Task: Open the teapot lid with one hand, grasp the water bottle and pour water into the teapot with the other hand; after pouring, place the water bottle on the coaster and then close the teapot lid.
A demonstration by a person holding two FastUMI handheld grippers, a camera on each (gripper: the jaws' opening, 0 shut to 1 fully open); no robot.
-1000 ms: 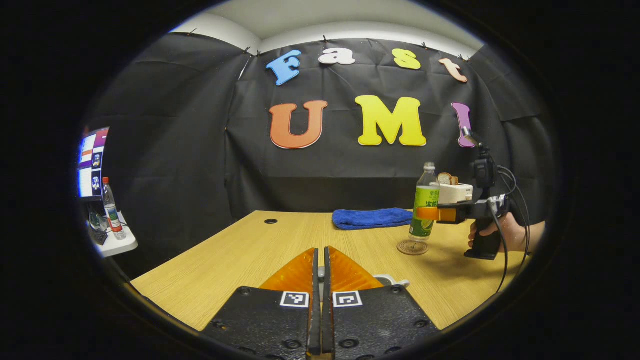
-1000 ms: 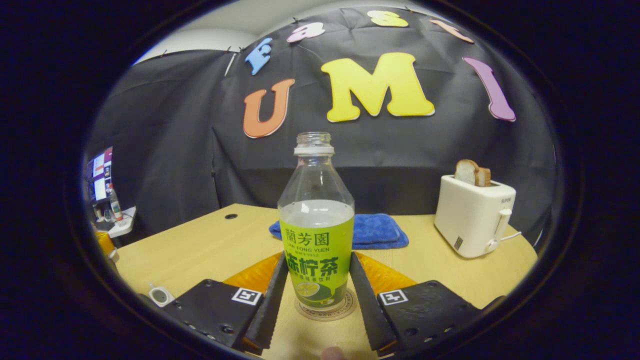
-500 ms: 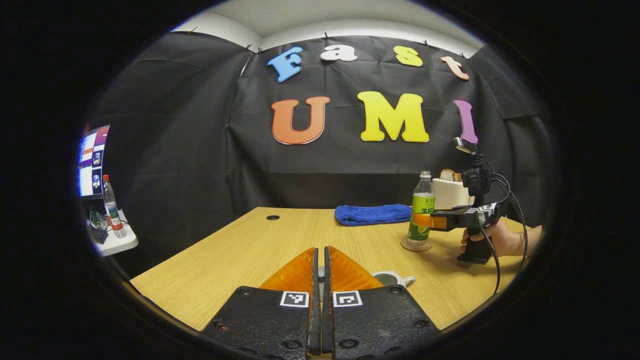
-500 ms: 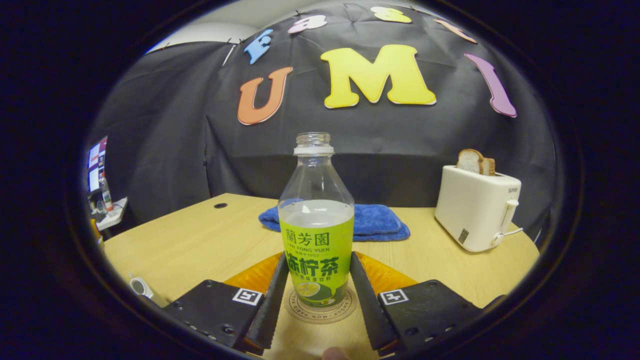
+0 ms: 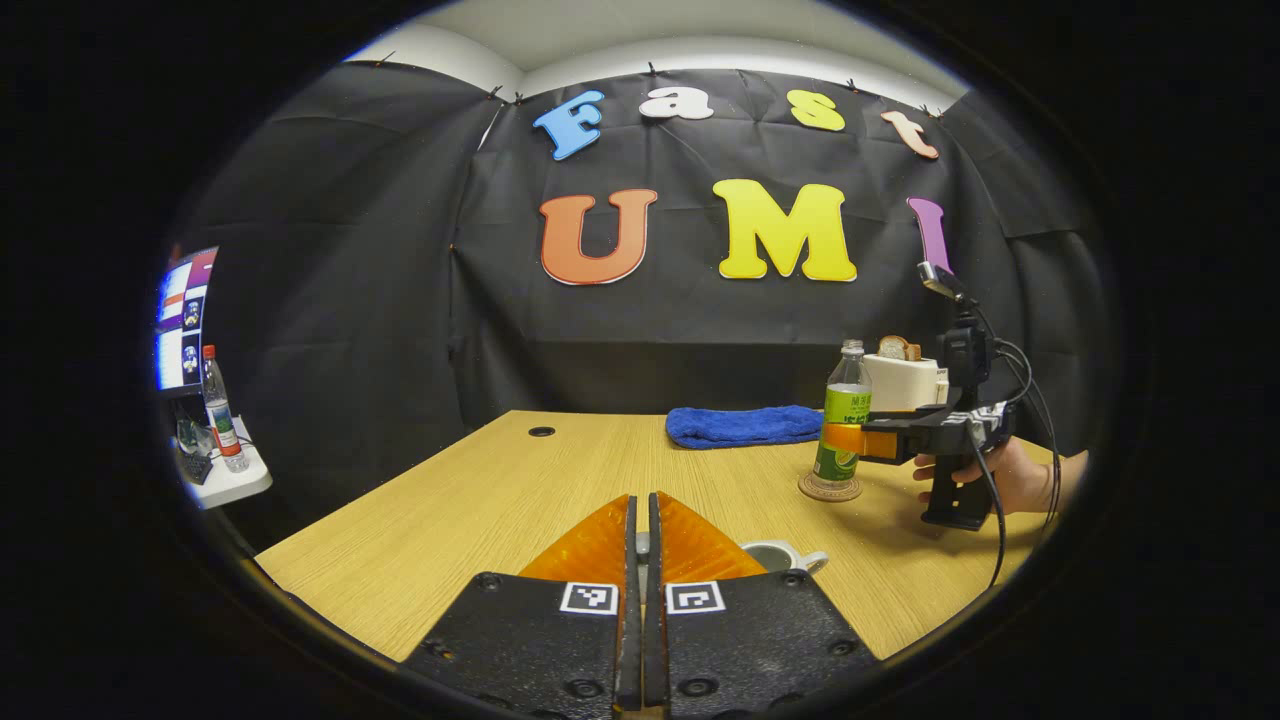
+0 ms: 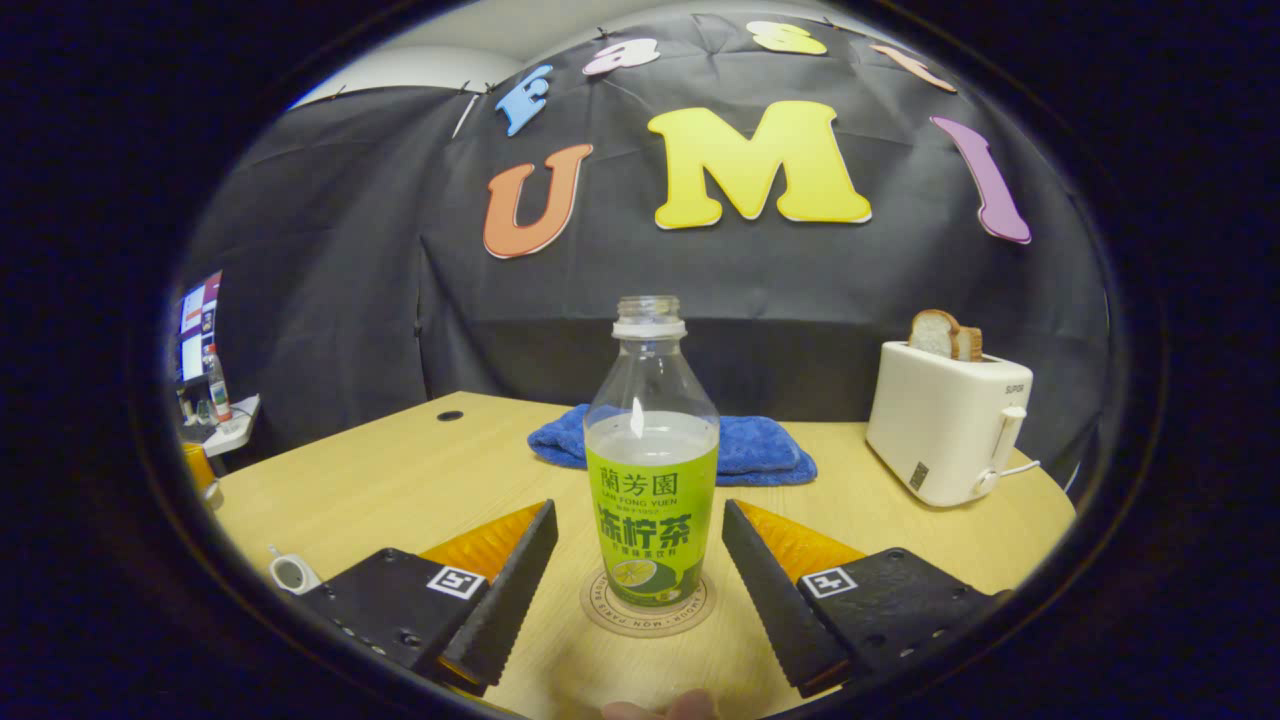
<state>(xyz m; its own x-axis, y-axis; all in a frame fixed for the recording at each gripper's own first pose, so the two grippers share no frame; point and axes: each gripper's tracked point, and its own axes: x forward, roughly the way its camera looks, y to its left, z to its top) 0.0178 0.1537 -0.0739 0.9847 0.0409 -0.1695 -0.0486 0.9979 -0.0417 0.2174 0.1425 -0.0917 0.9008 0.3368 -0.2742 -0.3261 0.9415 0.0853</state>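
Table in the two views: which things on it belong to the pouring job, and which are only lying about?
Job things:
clear water bottle with green label
round brown coaster under it
pale teapot
open right gripper
left gripper

Lying about:
folded blue cloth
white toaster with bread slices

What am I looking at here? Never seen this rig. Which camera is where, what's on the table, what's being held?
No robot arm: a person holds one hand-held gripper in each hand, and a fisheye camera rides on each.

In the right gripper view, the right hand-held gripper is open, its fingers on either side of the water bottle without touching it. The bottle stands uncapped on a round coaster.

In the left gripper view, the left hand-held gripper is shut; whether it pinches anything is hidden. The teapot peeks out just behind it, lid off.

Also on the table: a blue towel and a toaster with bread.
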